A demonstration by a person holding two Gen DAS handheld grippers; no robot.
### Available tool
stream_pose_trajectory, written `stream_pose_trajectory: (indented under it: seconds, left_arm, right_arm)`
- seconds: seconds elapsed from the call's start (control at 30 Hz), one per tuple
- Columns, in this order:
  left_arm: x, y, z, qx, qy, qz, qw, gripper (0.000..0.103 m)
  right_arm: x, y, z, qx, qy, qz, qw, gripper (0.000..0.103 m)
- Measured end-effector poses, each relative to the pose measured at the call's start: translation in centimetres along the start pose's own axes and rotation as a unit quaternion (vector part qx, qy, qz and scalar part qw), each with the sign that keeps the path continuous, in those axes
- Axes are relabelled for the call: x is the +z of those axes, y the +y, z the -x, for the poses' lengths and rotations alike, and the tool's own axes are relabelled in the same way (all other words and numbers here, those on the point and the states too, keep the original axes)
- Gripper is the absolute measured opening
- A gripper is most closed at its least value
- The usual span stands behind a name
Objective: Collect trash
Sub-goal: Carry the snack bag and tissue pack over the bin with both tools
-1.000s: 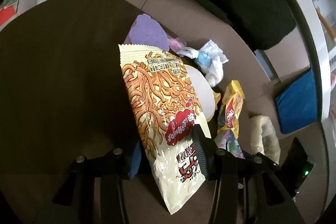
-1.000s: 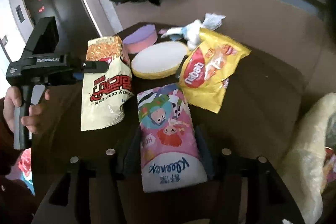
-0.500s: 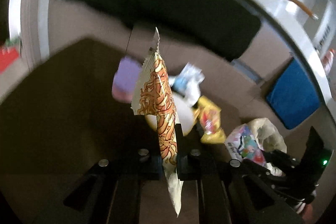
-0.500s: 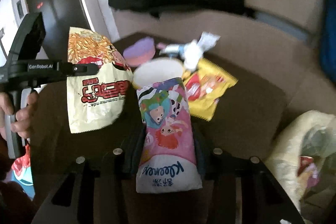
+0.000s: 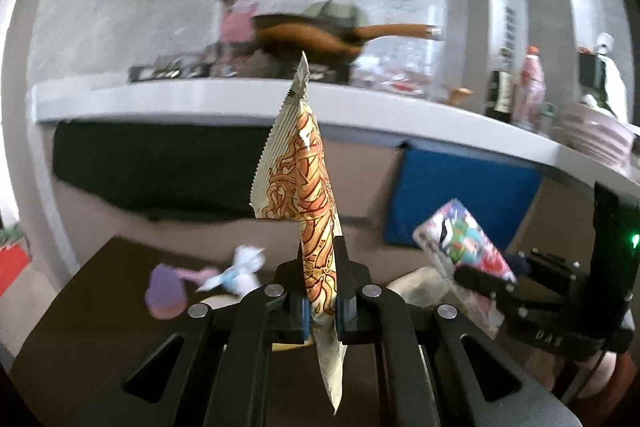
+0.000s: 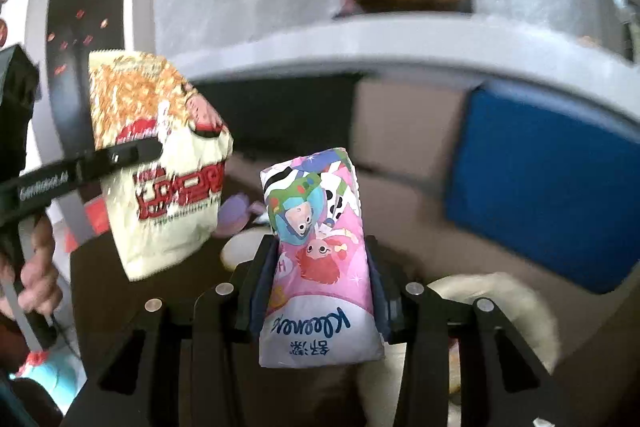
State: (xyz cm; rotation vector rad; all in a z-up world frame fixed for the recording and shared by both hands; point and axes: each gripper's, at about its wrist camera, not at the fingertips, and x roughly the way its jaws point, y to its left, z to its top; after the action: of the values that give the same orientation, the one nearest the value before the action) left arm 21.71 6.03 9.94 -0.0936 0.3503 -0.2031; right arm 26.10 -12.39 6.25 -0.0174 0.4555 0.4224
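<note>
My left gripper [image 5: 320, 303] is shut on a cream and orange noodle snack bag [image 5: 308, 203], held edge-on and upright above the dark table [image 5: 100, 307]. The same bag [image 6: 160, 163] shows flat in the right wrist view, clamped by the left gripper [image 6: 152, 149]. My right gripper [image 6: 316, 263] is shut on a pink Kleenex tissue pack [image 6: 320, 259], lifted off the table; it also shows in the left wrist view [image 5: 464, 247]. A pale trash bag [image 6: 500, 303] lies low at the right.
On the table lie a purple round item [image 5: 166, 291], crumpled white and blue paper [image 5: 244, 267] and a pale oval item [image 6: 244, 247]. A blue cushion [image 6: 552, 195] and a black cushion [image 5: 160, 171] rest on the brown sofa behind.
Both grippers have risen and tilted up with their packs, so the wall and shelf now fill the views. The left gripper closed on the noodle bag and turned it edge-on.
</note>
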Motion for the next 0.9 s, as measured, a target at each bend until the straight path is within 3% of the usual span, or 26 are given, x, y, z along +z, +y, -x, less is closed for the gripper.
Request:
stream_pose_trajectory:
  seconds: [0.2,0.47,0.9]
  left_arm:
    - [0.1,-5.2,-1.3,-0.027,-0.002,-0.019,0.9995,0.009]
    - [-1.9,-11.3,-4.4,-0.059,0.032,-0.036,0.9971,0.009]
    - [-5.2,-12.9,-8.9,-0.093,0.094,-0.023,0.9909,0.009]
  right_arm:
    - [0.7,-4.4,5.8,-0.057,-0.043,-0.010,0.997,0.040]
    - [-1.4,-9.0,9.4,-0.099,-0.058,-0.047,0.992,0.040]
    - [-3.8,-12.0,8.4,-0.111,-0.037,-0.081,0.990,0.040]
